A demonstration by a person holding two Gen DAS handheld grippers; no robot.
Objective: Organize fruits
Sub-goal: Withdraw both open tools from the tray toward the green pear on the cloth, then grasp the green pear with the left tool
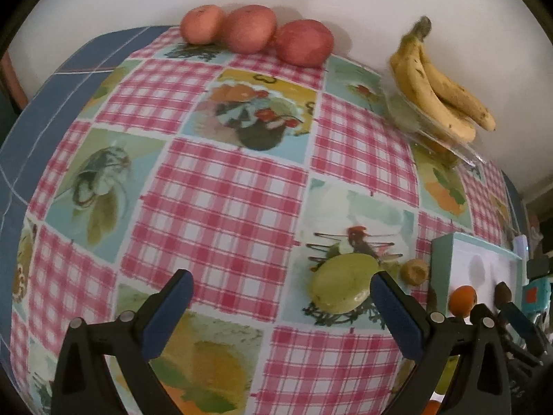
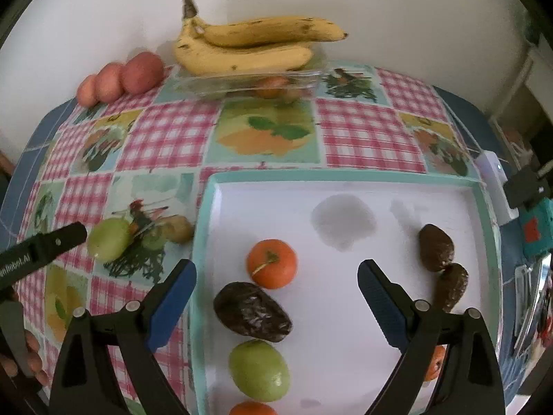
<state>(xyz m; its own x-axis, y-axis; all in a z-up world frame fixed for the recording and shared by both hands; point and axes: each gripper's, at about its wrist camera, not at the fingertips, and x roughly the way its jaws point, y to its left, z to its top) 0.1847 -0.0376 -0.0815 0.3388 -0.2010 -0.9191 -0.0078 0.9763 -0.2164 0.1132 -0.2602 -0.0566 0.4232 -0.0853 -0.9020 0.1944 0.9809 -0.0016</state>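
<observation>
Two round fruits lie loose on the checked-cloth counter (image 1: 221,186), outside the white, teal-rimmed tray (image 2: 345,176): a smooth green plum-like fruit (image 1: 342,283) and, at its three o'clock, a small brown one (image 1: 414,271). The left claw (image 1: 281,294) is spread wide and empty, its right finger just beside the green fruit, so closing off-centre could likely nudge it rolling into its brown neighbour. The right claw (image 2: 276,276) hangs released over the tray's oranges, dark avocados and green fruit, crowding any drop.
</observation>
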